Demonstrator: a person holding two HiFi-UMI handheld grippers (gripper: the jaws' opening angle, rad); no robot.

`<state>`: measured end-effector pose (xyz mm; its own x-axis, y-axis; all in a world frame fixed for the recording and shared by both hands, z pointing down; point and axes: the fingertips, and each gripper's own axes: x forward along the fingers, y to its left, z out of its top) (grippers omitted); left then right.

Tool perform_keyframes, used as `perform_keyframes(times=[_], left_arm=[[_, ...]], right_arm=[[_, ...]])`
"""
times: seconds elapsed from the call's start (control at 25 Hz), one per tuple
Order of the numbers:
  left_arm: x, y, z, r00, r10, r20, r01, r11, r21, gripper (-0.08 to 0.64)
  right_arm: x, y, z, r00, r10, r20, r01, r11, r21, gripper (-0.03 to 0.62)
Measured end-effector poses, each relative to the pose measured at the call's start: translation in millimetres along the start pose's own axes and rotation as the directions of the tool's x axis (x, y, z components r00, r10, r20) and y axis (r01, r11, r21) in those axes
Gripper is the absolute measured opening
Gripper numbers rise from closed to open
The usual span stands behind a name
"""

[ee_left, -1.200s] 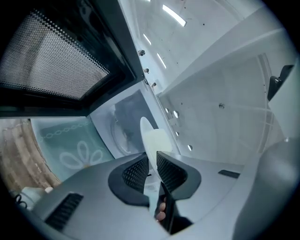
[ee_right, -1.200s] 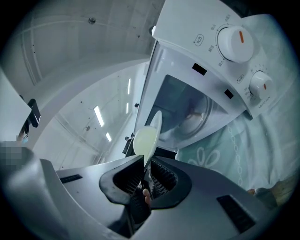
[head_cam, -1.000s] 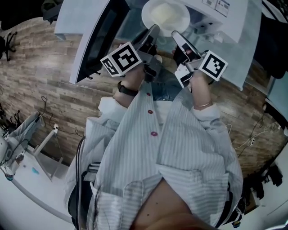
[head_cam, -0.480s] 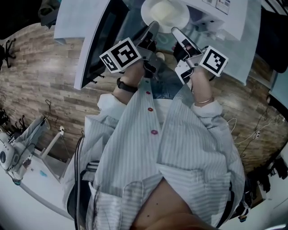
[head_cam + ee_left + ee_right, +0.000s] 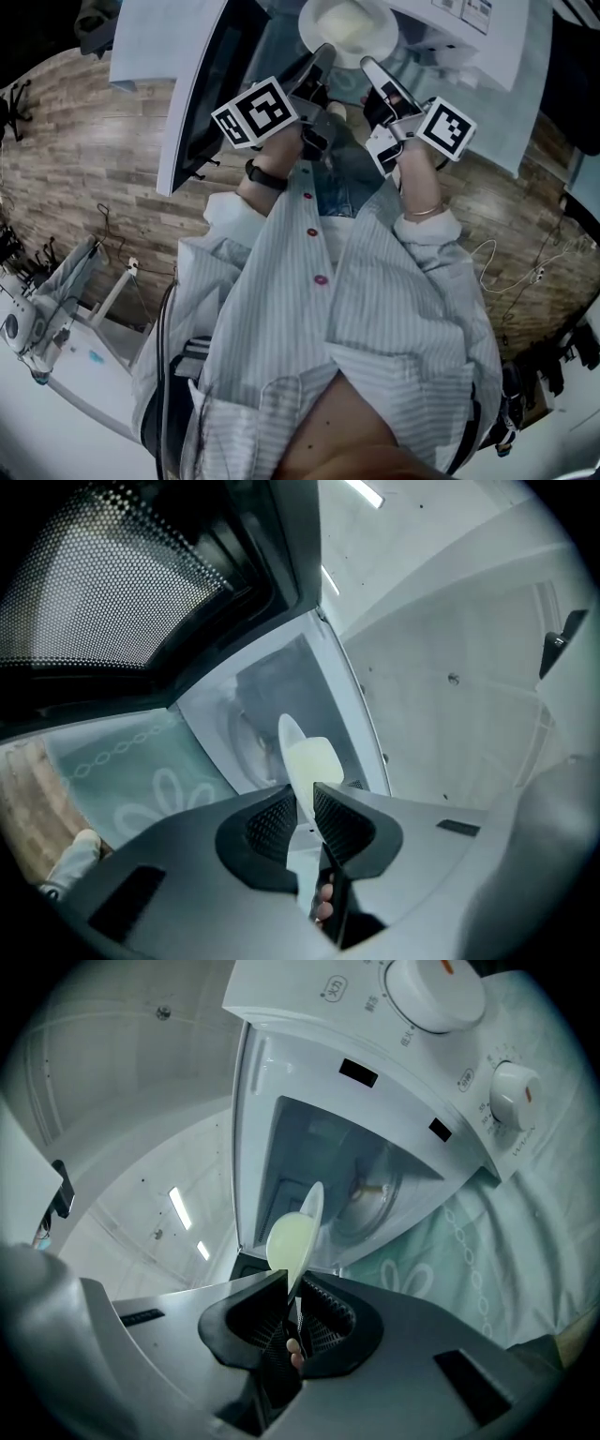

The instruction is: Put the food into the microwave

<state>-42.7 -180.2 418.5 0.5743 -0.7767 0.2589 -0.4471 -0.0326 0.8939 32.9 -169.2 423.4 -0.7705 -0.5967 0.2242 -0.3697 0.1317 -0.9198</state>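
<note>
At the microwave [image 5: 478, 47] mouth, head view: you carry the plate of food [image 5: 349, 28] by opposite rims, left gripper [image 5: 319, 58] and right gripper [image 5: 372, 70] on either side. The door [image 5: 202, 84] is swung wide to your left.
Left gripper view: your jaws pinch the plate's rim, and the cavity lies straight ahead beyond the plate.
Right gripper view: your jaws clamp the other rim, with the turntable [image 5: 370, 1199] ahead and slightly right.
Next move: likely a level push forward, with both hands equally near.
</note>
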Motion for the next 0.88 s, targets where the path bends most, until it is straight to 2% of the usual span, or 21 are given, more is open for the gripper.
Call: perform_keyframes(times=[0.28, 0.56, 0.88], left_arm=[[11, 11, -2, 1.0, 0.002, -0.019, -0.002, 1.0, -0.008, 0.06], [22, 21, -4, 0.999, -0.005, -0.035, 0.005, 1.0, 0.002, 0.063], [44, 39, -4, 0.999, 0.008, -0.043, -0.008, 1.0, -0.012, 0.066]], right_arm=[[5, -14, 2, 1.0, -0.023, 0.003, 0.023, 1.0, 0.009, 0.057], [12, -23, 8, 1.0, -0.012, 0.002, 0.012, 1.0, -0.029, 0.057], [21, -47, 18, 0.999, -0.05, 0.006, 0.05, 0.999, -0.007, 0.057]])
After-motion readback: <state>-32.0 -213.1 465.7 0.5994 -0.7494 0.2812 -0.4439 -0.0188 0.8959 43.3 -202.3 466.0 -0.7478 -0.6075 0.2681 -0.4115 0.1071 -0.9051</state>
